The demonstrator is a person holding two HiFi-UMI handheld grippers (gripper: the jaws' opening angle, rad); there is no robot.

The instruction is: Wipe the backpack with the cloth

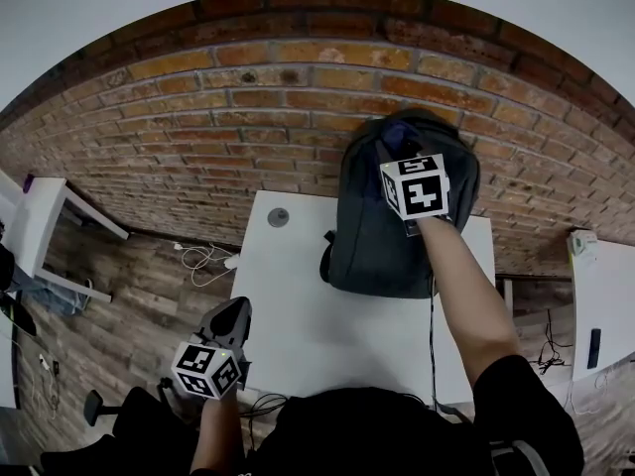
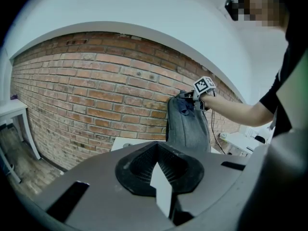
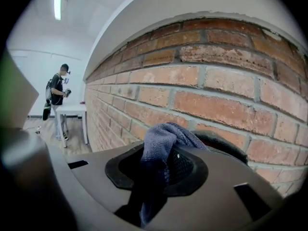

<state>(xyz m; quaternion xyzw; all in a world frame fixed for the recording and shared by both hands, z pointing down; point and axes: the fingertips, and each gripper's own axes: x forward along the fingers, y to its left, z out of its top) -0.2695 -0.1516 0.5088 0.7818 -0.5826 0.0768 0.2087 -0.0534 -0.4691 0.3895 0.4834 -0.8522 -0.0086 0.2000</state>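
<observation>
A dark grey backpack (image 1: 382, 226) stands upright on the white table (image 1: 298, 315), leaning against the brick wall. My right gripper (image 1: 402, 152) is at the top of the backpack, shut on a blue-grey cloth (image 1: 397, 135). In the right gripper view the cloth (image 3: 163, 136) bulges out of the shut jaws, with the backpack's top edge (image 3: 226, 143) just behind it and brick close ahead. My left gripper (image 1: 233, 313) hangs low at the table's front left edge, shut and holding nothing. From the left gripper view the backpack (image 2: 187, 124) is far ahead.
The brick wall (image 1: 198, 137) runs right behind the table. A round cable hole (image 1: 278, 217) sits at the table's back left. Cables (image 1: 203, 258) lie on the wooden floor at left. White furniture stands at left (image 1: 30, 221) and right (image 1: 600, 296). A person (image 3: 57, 93) stands far off.
</observation>
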